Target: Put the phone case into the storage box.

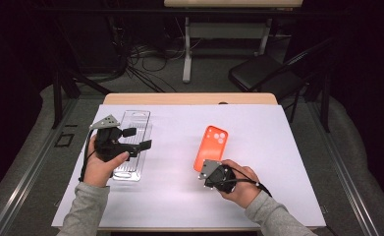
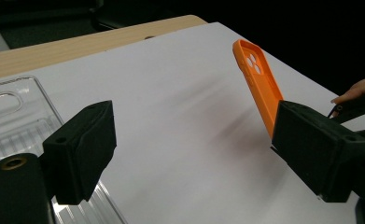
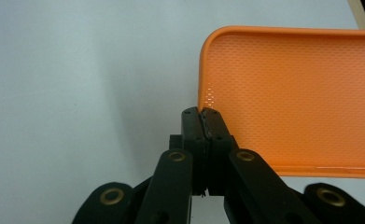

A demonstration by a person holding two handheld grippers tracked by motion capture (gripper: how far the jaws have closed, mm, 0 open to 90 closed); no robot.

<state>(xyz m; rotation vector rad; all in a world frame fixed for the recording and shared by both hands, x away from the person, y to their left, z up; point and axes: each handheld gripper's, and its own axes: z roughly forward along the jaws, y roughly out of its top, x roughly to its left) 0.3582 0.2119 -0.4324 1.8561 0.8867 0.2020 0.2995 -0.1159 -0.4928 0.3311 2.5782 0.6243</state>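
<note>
We have a wooden table [image 1: 189,98] under a white paper sheet [image 1: 179,167], and on it, at our left, a clear ribbed plastic packaging tray [image 1: 133,129] lying long axis away from us. Toward our right is the orange silicone phone case [image 1: 213,145], its long axis also running away from us, its camera cutout at the far end. Its near short edge is pinched in the right gripper [image 1: 210,172], whose jaws are clamped tight on the rim, as the right gripper view makes plain [image 3: 202,122]; the case looks tilted up off the sheet.

The left gripper [image 1: 138,139] hangs over the tray with its jaws spread wide and nothing between them. From it the case lies off to the right across bare paper [image 2: 259,84], well apart from the tray.

We judge the right hand nearer by far, and nothing stands between case and tray.
</note>
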